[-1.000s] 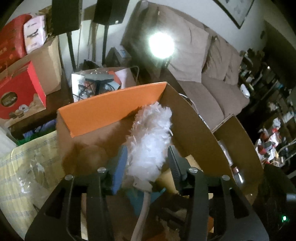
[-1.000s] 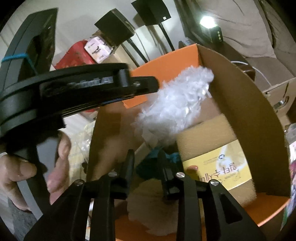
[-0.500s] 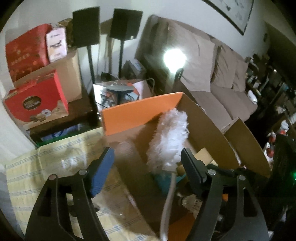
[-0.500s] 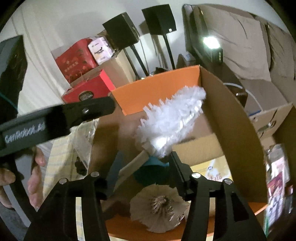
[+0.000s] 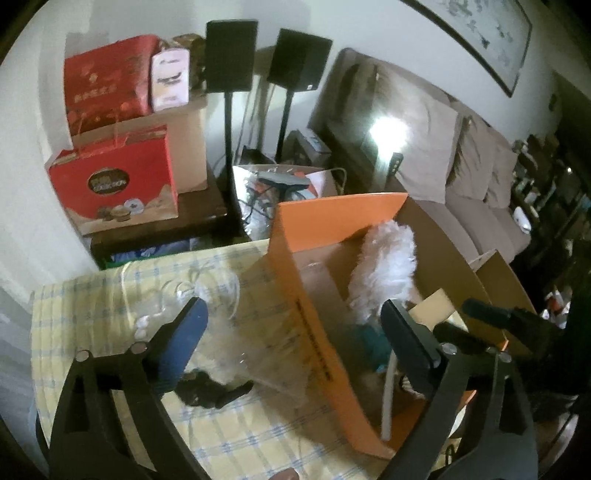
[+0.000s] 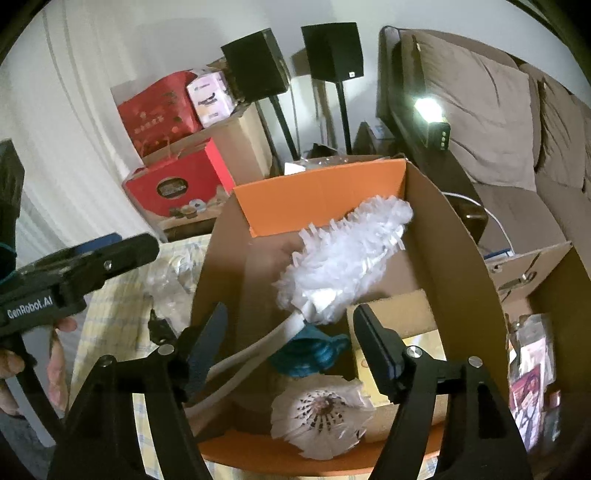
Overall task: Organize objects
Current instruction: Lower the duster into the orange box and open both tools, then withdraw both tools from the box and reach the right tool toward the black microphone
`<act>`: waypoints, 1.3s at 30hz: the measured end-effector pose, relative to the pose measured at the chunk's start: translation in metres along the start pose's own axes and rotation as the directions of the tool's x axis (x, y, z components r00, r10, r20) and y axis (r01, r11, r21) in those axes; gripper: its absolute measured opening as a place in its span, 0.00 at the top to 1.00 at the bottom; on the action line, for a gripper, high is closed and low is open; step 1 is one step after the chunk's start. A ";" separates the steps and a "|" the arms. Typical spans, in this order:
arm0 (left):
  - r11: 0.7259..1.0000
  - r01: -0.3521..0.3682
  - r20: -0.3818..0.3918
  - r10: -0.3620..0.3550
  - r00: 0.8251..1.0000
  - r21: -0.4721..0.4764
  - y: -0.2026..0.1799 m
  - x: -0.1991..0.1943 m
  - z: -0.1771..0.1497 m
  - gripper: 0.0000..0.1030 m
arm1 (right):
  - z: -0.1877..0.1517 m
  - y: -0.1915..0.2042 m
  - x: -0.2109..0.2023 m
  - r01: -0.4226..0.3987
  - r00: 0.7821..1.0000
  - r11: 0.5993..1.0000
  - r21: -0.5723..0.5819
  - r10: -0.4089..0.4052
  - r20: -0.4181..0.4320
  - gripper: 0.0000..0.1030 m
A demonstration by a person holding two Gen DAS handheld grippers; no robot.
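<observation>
Table w/ a yellow checked cloth (image 5: 110,295), in a dim living room: beige sofa (image 5: 480,192) w/ cushions along the far wall, two black speakers on stands (image 5: 231,55), red gift boxes (image 5: 114,181) stacked on and against a plain carton at left, a framed picture (image 5: 476,33) high on the wall, a bright lamp glare (image 5: 388,129) near the sofa.

On the cloth stands an open cardboard box (image 5: 314,332), orange outside, brown inside. The white feather duster (image 5: 384,273) lies in it, fluffy head up toward the far corner, pale handle running down toward the near side.

Left wrist view: left gripper (image 5: 291,339) w/ jaws spread wide, nothing between them; one finger over the cloth, the other over the box interior. Only this view shows the crumpled clear plastic bag (image 5: 207,291) and a small black item (image 5: 210,395) on the cloth beside the box, plus cluttered dark shelves at far right. Right gripper's black body pokes in at right edge.

Right wrist view: right gripper (image 6: 291,347) also spread, empty, hovering over the box's near side. Only here the box contents show clearly: a shuttlecock (image 6: 321,410) at the near wall, a teal thing (image 6: 306,354) under the duster's neck, a tan sponge-like block w/ yellow label (image 6: 399,317) at right. Left gripper and the holder's fingers (image 6: 55,365) show at left edge. A second open carton (image 6: 535,273) sits right of the box.
</observation>
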State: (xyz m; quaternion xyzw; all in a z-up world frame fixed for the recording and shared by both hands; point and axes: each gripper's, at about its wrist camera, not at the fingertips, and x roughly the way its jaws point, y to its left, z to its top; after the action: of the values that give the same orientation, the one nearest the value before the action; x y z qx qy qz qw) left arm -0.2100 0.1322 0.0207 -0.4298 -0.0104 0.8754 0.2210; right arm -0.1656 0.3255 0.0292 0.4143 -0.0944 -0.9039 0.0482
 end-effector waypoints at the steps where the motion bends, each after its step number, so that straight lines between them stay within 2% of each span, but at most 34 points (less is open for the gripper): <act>1: 1.000 -0.002 -0.002 0.002 1.000 -0.004 0.003 -0.001 -0.002 0.07 | 0.001 0.001 -0.001 -0.001 1.000 1.000 -0.002 0.001 0.002 0.26; 6: 0.999 -0.023 0.001 0.023 1.000 -0.029 0.019 -0.010 -0.014 0.07 | 0.003 0.011 -0.003 -0.004 1.000 1.000 -0.013 0.004 0.012 0.22; 9: 0.999 -0.034 0.015 0.035 0.999 -0.027 0.027 -0.019 -0.022 0.00 | 0.002 0.020 -0.004 -0.005 1.000 1.000 -0.030 0.006 0.013 0.22; 17: 0.994 -0.110 0.041 0.110 0.993 -0.009 0.054 -0.044 -0.042 0.00 | 0.001 0.050 -0.004 -0.051 0.999 0.997 -0.061 0.051 0.001 0.16; 30: 0.979 -0.130 0.009 0.133 0.991 -0.159 0.128 -0.062 -0.080 0.00 | -0.009 0.108 0.011 -0.076 0.997 0.982 -0.174 0.074 -0.017 0.16; 39: 0.967 -0.161 -0.009 0.162 0.987 -0.197 0.160 -0.067 -0.100 0.00 | -0.027 0.152 0.032 -0.116 0.993 0.957 -0.264 0.103 -0.062 0.18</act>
State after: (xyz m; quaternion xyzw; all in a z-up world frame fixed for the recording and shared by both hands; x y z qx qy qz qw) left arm -0.1593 -0.0553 -0.0255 -0.4460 -0.0628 0.8866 0.1052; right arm -0.1646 0.1684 0.0197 0.4195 0.0068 -0.8942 0.1560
